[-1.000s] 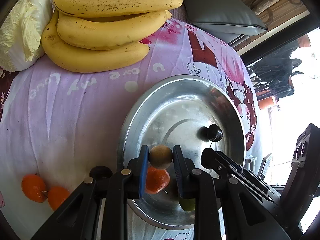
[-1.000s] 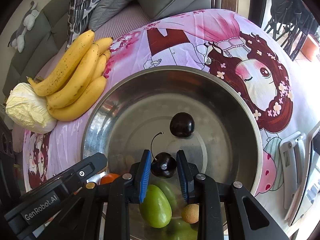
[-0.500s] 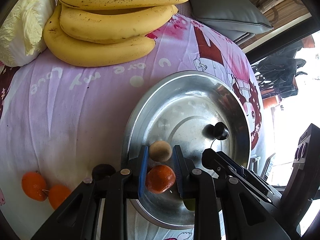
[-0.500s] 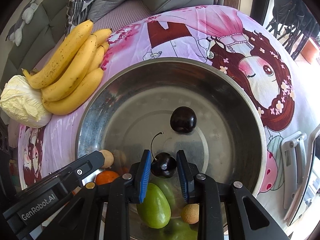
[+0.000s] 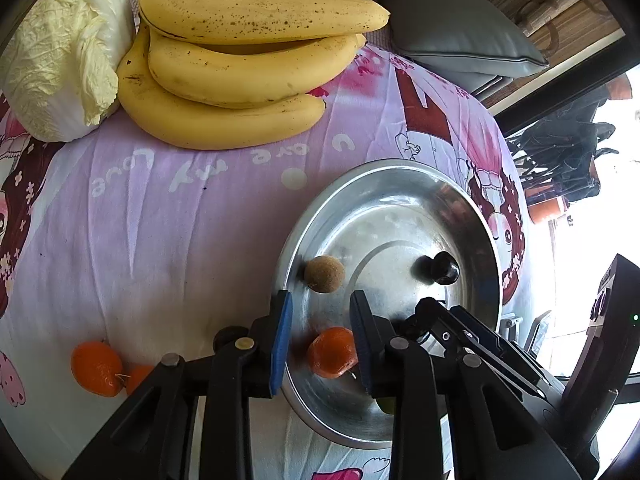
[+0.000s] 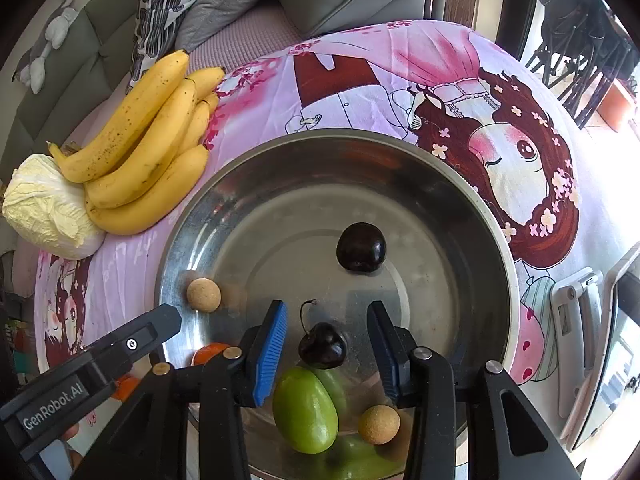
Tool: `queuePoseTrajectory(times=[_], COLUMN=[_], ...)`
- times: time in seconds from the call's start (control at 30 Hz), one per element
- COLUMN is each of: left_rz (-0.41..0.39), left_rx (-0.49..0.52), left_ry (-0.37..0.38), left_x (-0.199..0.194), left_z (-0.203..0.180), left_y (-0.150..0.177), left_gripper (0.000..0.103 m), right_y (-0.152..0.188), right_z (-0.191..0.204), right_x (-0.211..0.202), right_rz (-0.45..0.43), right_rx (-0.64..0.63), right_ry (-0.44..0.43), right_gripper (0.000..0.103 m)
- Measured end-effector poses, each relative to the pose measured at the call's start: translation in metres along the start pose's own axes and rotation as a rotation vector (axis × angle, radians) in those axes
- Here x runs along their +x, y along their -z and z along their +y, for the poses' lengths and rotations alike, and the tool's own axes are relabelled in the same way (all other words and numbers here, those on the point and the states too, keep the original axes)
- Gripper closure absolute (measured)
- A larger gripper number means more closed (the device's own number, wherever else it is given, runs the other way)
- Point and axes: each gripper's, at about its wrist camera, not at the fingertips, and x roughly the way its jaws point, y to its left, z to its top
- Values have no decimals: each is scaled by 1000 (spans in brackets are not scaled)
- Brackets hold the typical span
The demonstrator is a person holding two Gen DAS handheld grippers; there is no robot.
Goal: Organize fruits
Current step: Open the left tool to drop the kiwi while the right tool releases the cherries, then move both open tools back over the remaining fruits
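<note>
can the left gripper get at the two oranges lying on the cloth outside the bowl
Probably yes. The two oranges lie bare on the cloth beside the steel bowl, nothing over them. The left gripper is opening over the bowl, nothing pinched, so it looks free.

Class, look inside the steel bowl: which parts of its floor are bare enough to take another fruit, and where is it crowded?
Free: the far half of the steel bowl, beyond the stemless cherry, and the middle between that cherry and the tan ball. Crowded: the near edge, where the stemmed cherry, green fruits, second tan ball and orange cluster.
</note>
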Motion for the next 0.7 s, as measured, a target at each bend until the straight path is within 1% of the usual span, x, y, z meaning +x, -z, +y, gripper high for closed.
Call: queuePoseTrajectory(times=[0.03, 0.07, 0.13, 0.17, 0.2, 0.23, 0.27, 0.4, 0.47, 0.5, 0.63, 0.7], left_rz=[-8, -17, -29, -32, -38, -47, -56, -71, -75, -76, -73, -70], left_rx=[-1, -4, -18, -27, -35, -42, -50, -80, -92, -98, -118, -126], left_ry=[-20, -34, -35, -39, -53, -75, -100, -179, -218, -234, -279, -295], left_x=[-2, -5, -9, -11, -13, -14, -14, -14, -13, -13, -12, -12], left_z=[1, 3, 9, 13, 17, 21, 25, 42, 49, 52, 63, 67], left_y=[0, -1, -3, -4, -4, -5, -5, -8, -8, -8, -8, -7], left_gripper=[68, 65, 62, 58, 54, 46, 39, 37, 29, 28, 23, 22], right_y=[0, 0, 0, 0, 1, 1, 1, 1, 1, 2, 2, 1], right_z=[0, 0, -1, -2, -2, -2, -2, -2, -1, -1, 1, 2], right_x=[0, 0, 0, 1, 1, 2, 2, 4, 6, 6, 9, 9], right_rz=[1, 0, -2, -1, 1, 3, 5, 11, 14, 16, 22, 24], right_rx=[0, 0, 1, 3, 3, 2, 2, -1, -3, -4, -7, -5], right_ry=[3, 6, 5, 4, 5, 8, 9, 9, 9, 8, 11, 12], right_gripper=[42, 38, 34, 33, 28, 24, 24, 17, 14, 12, 2, 1])
